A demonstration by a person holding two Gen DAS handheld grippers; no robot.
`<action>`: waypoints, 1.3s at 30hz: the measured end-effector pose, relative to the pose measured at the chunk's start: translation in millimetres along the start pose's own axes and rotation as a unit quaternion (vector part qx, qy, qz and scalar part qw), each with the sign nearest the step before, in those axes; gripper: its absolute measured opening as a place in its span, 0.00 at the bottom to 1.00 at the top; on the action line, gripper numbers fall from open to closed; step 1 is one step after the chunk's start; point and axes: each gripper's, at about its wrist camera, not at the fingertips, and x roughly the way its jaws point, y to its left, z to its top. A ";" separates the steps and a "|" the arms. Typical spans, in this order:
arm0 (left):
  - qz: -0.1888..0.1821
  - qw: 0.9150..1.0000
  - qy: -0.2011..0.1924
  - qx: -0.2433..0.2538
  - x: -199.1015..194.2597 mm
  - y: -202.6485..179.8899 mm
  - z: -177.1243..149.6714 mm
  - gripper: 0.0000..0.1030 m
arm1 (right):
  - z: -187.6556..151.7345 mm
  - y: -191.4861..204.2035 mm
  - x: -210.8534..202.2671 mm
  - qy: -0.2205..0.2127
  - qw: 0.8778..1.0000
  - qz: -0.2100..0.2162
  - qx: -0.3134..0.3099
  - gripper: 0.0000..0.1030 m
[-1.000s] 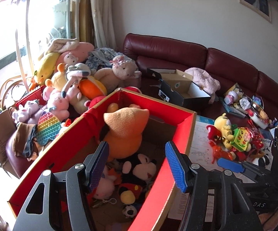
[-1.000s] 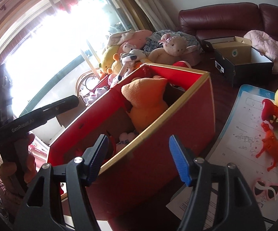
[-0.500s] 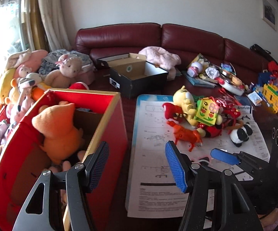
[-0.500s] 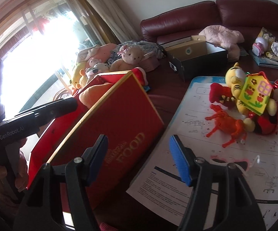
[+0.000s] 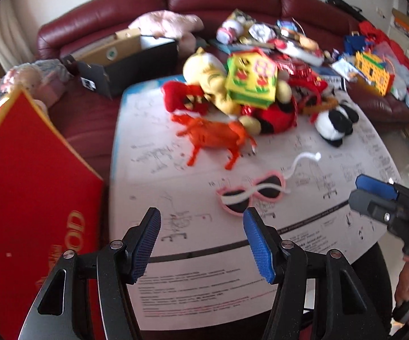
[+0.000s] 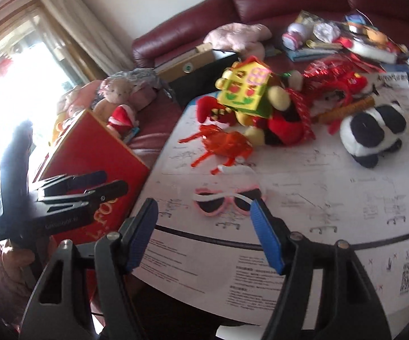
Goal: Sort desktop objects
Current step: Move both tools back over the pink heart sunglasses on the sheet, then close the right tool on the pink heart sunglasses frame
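Both views now swung away from red box (image 5: 34, 187) at left, onto toy pile. L gripper (image 5: 201, 243) & R gripper (image 6: 204, 232) wide open, empty. Pink heart glasses (image 5: 251, 194) on counter (image 5: 193, 272), just beyond grippers: prob. next pick.

A large printed paper sheet (image 5: 193, 257) covers the table. Pink heart-shaped sunglasses (image 5: 251, 194) lie on it nearest; behind them an orange plastic horse (image 5: 214, 137), then a heap of plush toys (image 5: 249, 85). A black-and-white panda plush (image 5: 334, 121) sits right; a red cardboard box (image 5: 34, 198) stands left.
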 end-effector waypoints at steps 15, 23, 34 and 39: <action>-0.030 0.996 0.025 0.074 53.3 -29.1 1.8 0.60 | -7.8 -19.1 48.1 0.058 0.997 -0.054 -0.001 0.64; -0.038 0.993 0.032 0.108 79.2 -42.0 8.0 0.60 | 3.6 -30.9 69.8 0.068 0.996 -0.060 0.001 0.55; -0.049 0.994 0.049 0.087 98.8 -29.0 13.7 0.60 | 20.6 -22.8 101.3 0.070 0.996 -0.053 -0.030 0.41; -0.048 0.993 0.051 0.096 104.1 -33.5 13.1 0.60 | 26.3 -31.0 112.3 0.074 0.996 -0.050 -0.018 0.13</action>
